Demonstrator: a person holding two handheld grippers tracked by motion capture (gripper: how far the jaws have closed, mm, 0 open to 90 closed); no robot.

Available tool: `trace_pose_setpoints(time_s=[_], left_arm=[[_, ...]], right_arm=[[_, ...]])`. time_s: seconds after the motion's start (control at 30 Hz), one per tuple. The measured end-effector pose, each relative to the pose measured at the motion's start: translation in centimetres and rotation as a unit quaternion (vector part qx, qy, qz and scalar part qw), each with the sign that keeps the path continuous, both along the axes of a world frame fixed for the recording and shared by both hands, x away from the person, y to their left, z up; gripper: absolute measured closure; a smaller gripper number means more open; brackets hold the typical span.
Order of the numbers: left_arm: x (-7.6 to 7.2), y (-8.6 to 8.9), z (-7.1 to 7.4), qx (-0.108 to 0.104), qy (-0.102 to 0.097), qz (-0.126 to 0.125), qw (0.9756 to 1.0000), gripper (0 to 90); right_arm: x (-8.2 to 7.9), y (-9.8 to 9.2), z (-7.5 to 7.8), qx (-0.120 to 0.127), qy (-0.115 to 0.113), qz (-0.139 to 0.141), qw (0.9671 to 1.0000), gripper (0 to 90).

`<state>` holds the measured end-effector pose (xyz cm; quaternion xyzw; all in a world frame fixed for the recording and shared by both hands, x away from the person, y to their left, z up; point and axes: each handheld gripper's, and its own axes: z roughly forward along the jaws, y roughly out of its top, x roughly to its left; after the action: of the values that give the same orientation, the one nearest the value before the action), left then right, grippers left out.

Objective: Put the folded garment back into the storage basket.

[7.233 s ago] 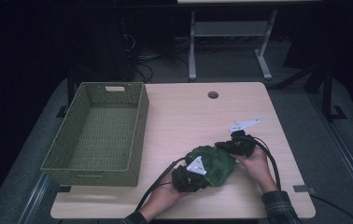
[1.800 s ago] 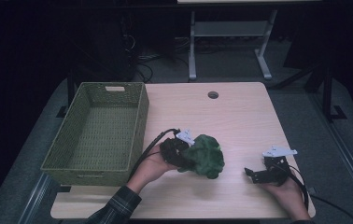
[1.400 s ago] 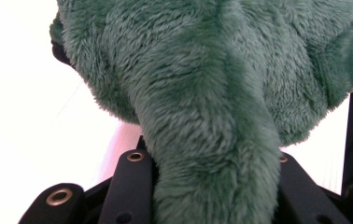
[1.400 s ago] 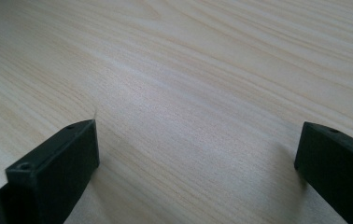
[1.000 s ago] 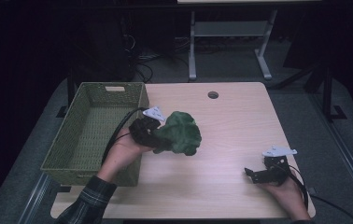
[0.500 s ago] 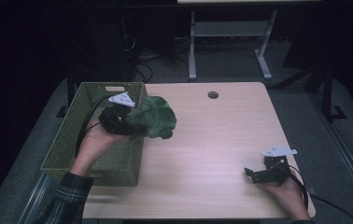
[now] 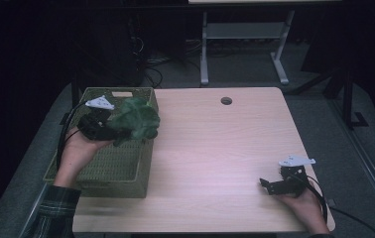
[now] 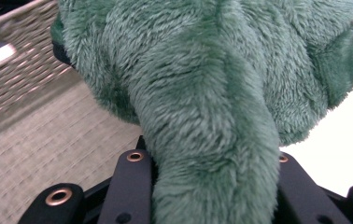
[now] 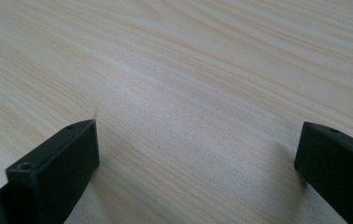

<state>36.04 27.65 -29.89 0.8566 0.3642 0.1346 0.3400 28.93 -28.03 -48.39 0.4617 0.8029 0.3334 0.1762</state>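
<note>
Left gripper (image 7: pixel 107 130) clamped on the green plush toy (image 7: pixel 137 120), held in the air above the wicker basket (image 7: pixel 101 171). Right gripper (image 7: pixel 271 186) rests near the table (image 7: pixel 215 148) front edge, jaws wide apart, nothing between them.

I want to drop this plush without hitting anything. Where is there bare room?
The basket floor is bare under the green plush held by the left gripper. The table lies bare between basket and right gripper. Nowhere is crowded.

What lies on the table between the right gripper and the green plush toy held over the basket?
Nothing: in the high view, bare wooden table runs from the right gripper to the basket, above which the left gripper holds the green plush toy.
</note>
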Motion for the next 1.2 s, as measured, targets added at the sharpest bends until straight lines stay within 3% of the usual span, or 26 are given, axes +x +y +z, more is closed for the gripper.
trace_pose_setpoints(time_s=[0.23,0.5,0.77,1.2], left_arm=[[0.4,2.5,-1.4,0.010,0.006,0.039,0.9992,67.0],[1.0,4.7,-4.2,0.018,0.021,0.077,0.9966,67.0],[1.7,5.8,-6.7,0.026,0.040,0.089,0.9948,67.0],[2.5,5.4,-9.7,0.057,0.084,0.086,0.9911,66.6]], right_arm=[[0.0,0.0,0.0,0.000,0.000,0.000,1.0000,0.0],[0.0,0.0,0.0,0.000,0.000,0.000,1.0000,0.0],[0.0,0.0,0.0,0.000,0.000,-0.001,1.0000,0.0],[0.0,0.0,0.0,0.001,0.000,-0.001,1.0000,0.0]])
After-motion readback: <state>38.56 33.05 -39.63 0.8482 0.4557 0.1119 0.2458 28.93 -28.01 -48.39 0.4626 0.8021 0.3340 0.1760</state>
